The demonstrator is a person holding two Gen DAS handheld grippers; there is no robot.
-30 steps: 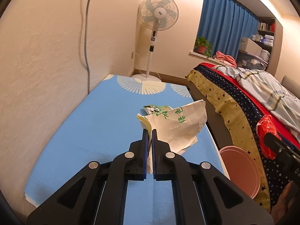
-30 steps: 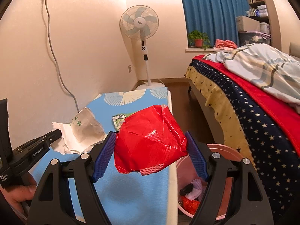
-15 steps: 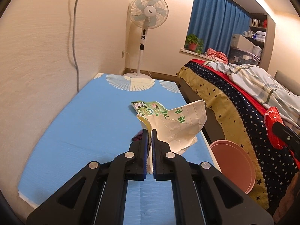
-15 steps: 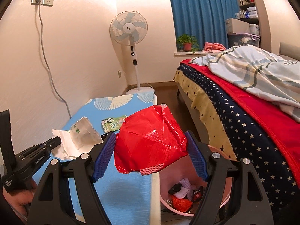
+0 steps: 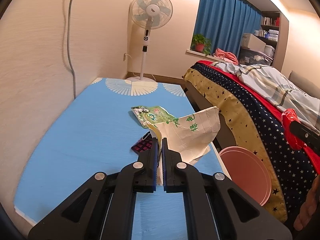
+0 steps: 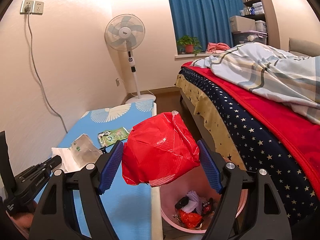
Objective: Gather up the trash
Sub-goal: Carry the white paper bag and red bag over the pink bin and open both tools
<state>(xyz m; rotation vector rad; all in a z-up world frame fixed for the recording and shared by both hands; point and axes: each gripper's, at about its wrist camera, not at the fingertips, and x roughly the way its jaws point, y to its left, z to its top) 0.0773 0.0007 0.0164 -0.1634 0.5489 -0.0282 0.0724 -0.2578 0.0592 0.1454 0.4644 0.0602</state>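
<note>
Right gripper (image 6: 160,156) fingers are gripping the red bag (image 6: 160,150) while left gripper (image 5: 159,140) fingers are pinching the paper (image 5: 190,136) thinly, so it is probably risking missing the bin (image 6: 243,200).

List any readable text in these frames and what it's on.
"GenRobot.AI": on the left gripper body, right wrist view.
Fan hub badge: too small to read.
Green wrapper print: blurred.
Paper green marks: unreadable.
Shelf boxes: nothing legible.
</note>
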